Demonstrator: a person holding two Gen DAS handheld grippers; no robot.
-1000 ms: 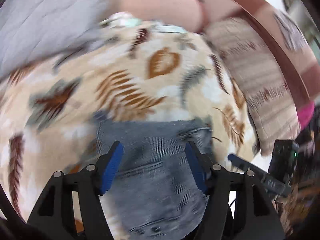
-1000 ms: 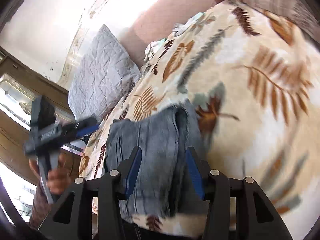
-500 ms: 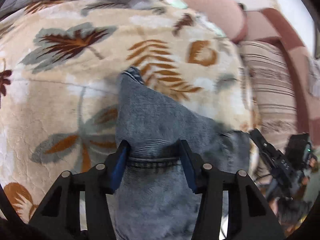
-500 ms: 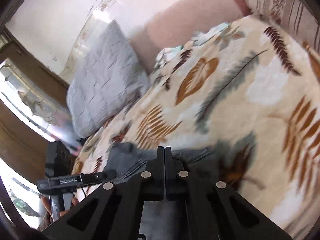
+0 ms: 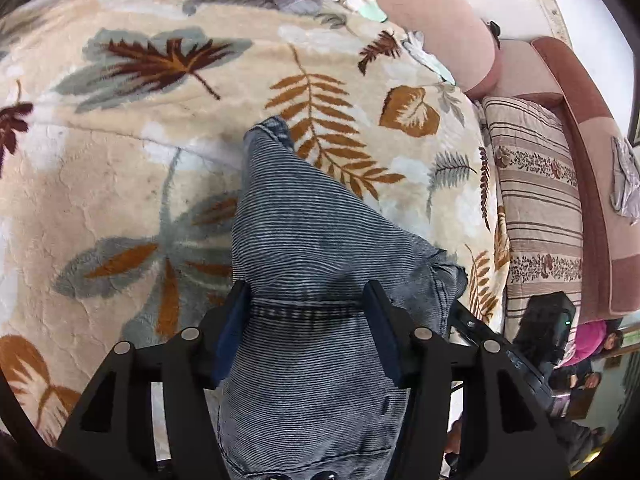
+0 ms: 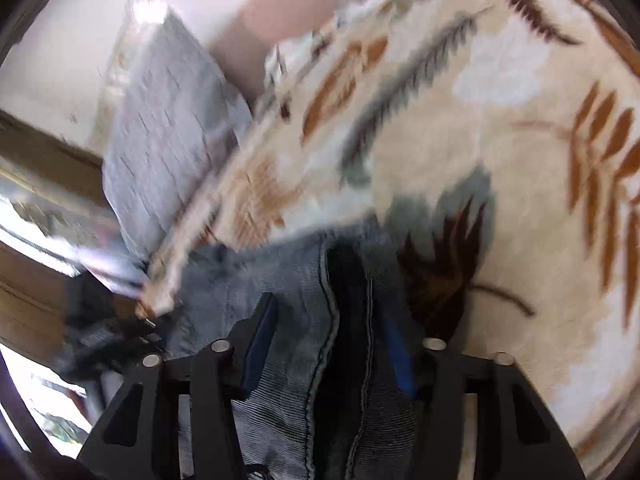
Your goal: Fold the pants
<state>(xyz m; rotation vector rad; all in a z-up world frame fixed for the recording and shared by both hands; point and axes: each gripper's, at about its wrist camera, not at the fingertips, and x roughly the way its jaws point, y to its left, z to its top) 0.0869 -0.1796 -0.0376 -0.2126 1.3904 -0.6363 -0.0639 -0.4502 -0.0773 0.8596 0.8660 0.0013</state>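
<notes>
Grey ribbed pants [image 5: 304, 224] lay bunched at the near edge of the leaf-print blanket [image 5: 120, 168]. The left gripper [image 5: 306, 304], jaws just eased wider, clasped the waistband. The right gripper [image 6: 328, 328], jaws just parting, straddled a fold loosely.

Leaf-print blanket [image 5: 120, 184] bare left of pants [image 5: 304, 248]; grey pillow [image 6: 168, 136], striped cushion [image 5: 536, 208], pink headboard [image 5: 424, 12] hem the edges.
</notes>
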